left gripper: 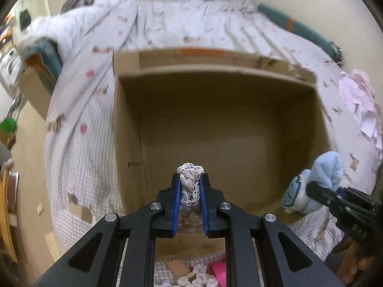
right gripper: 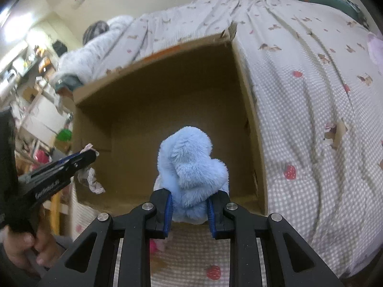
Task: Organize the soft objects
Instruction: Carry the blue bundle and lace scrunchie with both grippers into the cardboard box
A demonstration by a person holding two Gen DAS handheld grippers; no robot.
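The cardboard box point(left gripper: 215, 124) on the bed point(right gripper: 311, 119) lay empty while the left tool point(left gripper: 190, 186) pinched a lace-trimmed cloth point(left gripper: 189, 179) and the right tool point(right gripper: 189, 205) a blue plush toy point(right gripper: 191, 172) above its near edge, neither dropped in yet.

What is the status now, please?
Left gripper shut on lace cloth. Right gripper shut on blue plush. Both over cardboard box. Nothing blocking.

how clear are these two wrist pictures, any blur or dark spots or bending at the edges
Left wrist view: the left gripper and its lace-trimmed beige cloth are sharp, the checked bedspread smears at left, and the open brown cardboard box lies shadowed inside. Right wrist view: the right gripper and fluffy light-blue plush toy are crisp, with glare upper left; both views bow at the edges.
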